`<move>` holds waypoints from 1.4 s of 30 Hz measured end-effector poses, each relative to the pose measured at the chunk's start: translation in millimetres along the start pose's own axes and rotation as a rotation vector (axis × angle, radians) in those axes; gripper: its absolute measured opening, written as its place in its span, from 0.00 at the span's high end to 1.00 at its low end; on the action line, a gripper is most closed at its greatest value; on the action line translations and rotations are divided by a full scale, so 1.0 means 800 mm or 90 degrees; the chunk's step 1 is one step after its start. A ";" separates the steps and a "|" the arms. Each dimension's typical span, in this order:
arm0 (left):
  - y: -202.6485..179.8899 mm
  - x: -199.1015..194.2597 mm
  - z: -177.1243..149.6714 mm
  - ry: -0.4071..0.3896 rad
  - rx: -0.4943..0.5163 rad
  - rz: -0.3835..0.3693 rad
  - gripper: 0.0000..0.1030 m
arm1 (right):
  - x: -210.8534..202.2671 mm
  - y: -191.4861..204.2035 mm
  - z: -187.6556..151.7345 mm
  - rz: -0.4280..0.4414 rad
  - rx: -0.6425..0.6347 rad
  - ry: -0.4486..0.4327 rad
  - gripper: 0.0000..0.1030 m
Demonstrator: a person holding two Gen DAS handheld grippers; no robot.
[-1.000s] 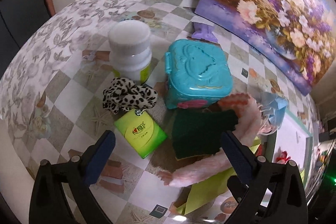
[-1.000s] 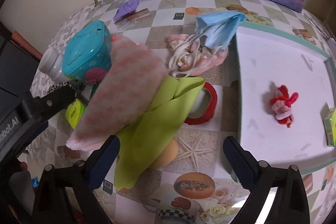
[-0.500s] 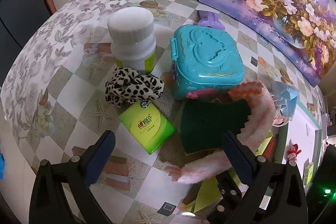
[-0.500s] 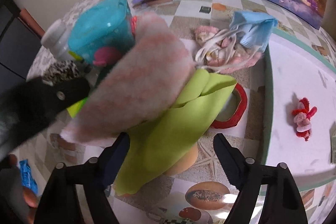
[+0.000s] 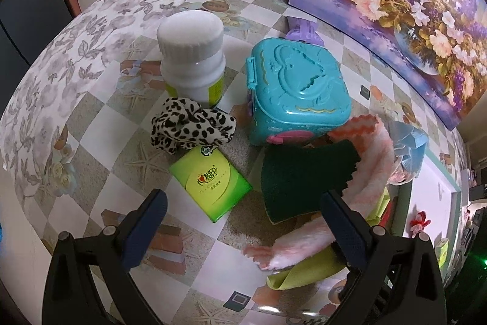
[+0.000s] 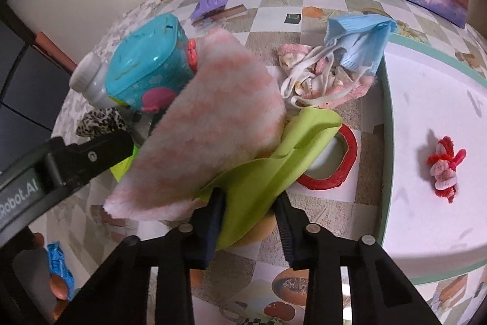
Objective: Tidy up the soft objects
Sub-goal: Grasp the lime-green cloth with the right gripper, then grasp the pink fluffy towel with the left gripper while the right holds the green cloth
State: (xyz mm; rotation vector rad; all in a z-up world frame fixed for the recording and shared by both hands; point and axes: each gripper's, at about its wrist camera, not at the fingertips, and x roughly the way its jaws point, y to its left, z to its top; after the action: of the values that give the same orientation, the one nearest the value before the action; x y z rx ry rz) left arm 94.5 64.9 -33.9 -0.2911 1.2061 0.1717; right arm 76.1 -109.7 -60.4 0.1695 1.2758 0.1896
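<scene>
Right wrist view: right tool (image 6: 249, 209), jaws just closing, pinches green cloth (image 6: 261, 172); only 1 red toy (image 6: 446, 172) in tray (image 6: 432, 236), most soft stuff left. Left tool (image 5: 243, 221) wide, empty.

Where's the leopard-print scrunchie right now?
In the left wrist view the leopard-print scrunchie lies left of centre on the table, touching the white bottle behind it and overlapping the green tissue pack in front.

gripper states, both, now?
Left gripper: open, holding nothing.
Right gripper: jaws have just been closing, now pinching the lime-green cloth.
</scene>
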 end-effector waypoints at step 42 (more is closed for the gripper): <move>-0.043 -0.014 -0.009 0.001 0.063 -0.079 0.03 | -0.092 -0.022 0.004 0.022 0.029 -0.091 0.95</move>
State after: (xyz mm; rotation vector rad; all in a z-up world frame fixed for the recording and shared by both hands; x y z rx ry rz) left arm 93.9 30.6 -21.0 -0.2789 1.1897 0.0042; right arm 59.3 -144.5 5.0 0.2398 1.1368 0.1744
